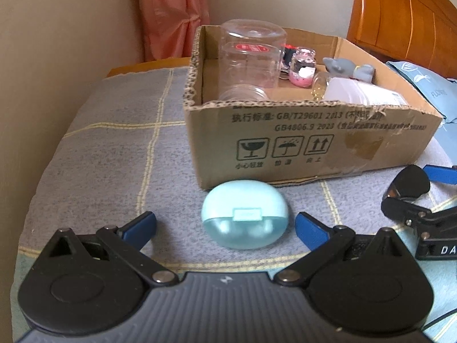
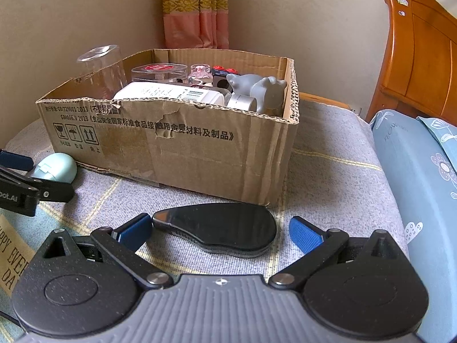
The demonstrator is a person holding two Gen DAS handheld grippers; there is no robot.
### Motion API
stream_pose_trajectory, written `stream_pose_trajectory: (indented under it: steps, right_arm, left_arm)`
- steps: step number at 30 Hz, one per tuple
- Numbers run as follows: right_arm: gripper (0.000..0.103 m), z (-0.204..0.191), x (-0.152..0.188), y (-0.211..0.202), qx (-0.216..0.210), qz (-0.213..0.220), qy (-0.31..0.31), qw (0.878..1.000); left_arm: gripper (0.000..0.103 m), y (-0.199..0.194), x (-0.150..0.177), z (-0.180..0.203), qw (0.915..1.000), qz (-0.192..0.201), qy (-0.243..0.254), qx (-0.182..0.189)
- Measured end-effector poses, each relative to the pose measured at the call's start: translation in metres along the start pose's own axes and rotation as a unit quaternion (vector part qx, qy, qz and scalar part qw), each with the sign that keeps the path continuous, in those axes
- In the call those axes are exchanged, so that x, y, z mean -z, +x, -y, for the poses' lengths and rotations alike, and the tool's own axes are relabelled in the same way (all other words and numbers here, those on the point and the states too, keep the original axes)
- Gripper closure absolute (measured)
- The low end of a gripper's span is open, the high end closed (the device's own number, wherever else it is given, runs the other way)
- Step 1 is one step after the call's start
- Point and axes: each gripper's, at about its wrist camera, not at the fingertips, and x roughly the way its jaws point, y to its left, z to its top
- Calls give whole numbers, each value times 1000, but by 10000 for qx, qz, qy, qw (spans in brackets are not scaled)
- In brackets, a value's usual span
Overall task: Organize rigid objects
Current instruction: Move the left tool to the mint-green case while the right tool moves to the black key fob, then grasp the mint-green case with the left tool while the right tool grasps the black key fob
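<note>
Both grippers spread wide: left gripper [image 1: 225, 225] straddled earbud case [image 1: 244, 217], right gripper [image 2: 220, 233] straddled black case [image 2: 220, 227], ready for box [image 2: 200, 154].

Straight ahead of the jaws, two plain cream walls [image 2: 300, 14] meet in a corner, where a pink curtain [image 2: 197, 25] with a gold patterned band hangs down in soft, even light. Off to the right of the jaws stands an orange-brown wooden headboard [image 2: 417, 54], with pale blue flowered bedding [image 2: 422, 171] lying below it. Beneath the jaws spreads a grey cloth [image 1: 114, 148] crossed by thin yellow lines.
</note>
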Motion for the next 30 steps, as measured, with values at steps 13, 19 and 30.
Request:
stream_pose_trajectory:
  steps: [13, 19, 30]
  right_arm:
    - [0, -4, -1, -2, 15, -42, 44, 10000]
    - [10, -10, -3, -6, 27, -45, 32, 10000]
    - [10, -9, -6, -13, -80, -209, -39, 9997]
  left_arm:
    - [13, -2, 0, 12, 9999, 124, 13, 37]
    - [36, -5, -3, 13, 9998, 180, 36, 87]
    - [43, -8, -8, 11, 9979, 10, 566, 323]
